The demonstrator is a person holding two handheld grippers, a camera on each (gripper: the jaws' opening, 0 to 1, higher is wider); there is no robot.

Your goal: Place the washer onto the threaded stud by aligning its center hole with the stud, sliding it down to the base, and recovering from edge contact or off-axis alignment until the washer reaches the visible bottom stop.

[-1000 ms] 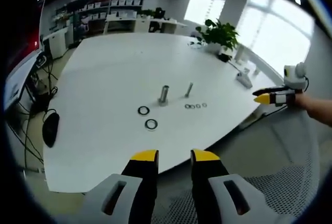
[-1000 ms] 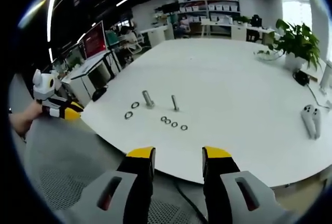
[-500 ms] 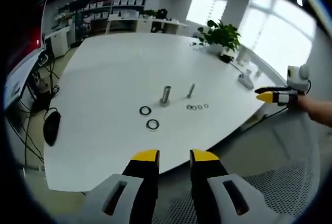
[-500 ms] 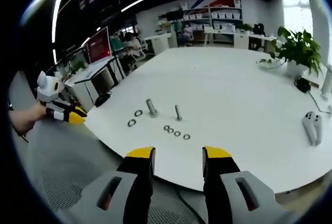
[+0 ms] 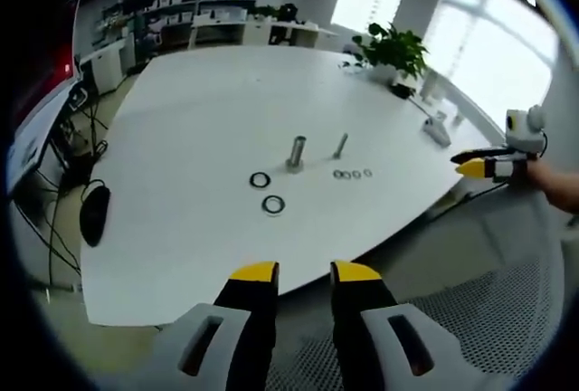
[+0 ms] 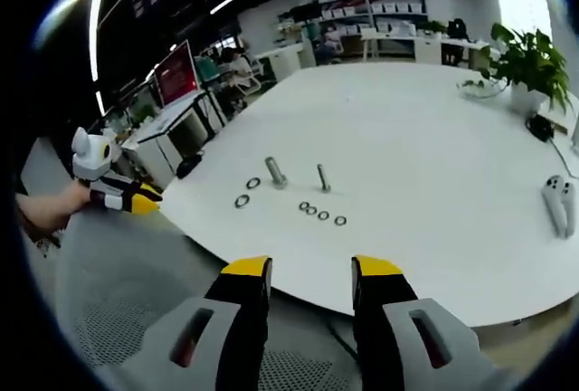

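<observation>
Two studs are standing upright near the middle of the white table (image 5: 181, 119): a thick stud (image 5: 296, 152) and, just beside it, a thin stud (image 5: 340, 145). Two large washers (image 5: 272, 204) are lying flat near the thick stud, and a row of small washers (image 6: 322, 214) is lying near the thin stud. The left gripper (image 5: 302, 272) and the right gripper (image 6: 308, 267) are hovering off the table's edge, jaws parted and gripping nothing.

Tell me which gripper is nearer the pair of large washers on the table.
Left, by a small margin. The left gripper looks almost straight at the large washers, short of the table edge. The right gripper sits off toward the small washers.
</observation>
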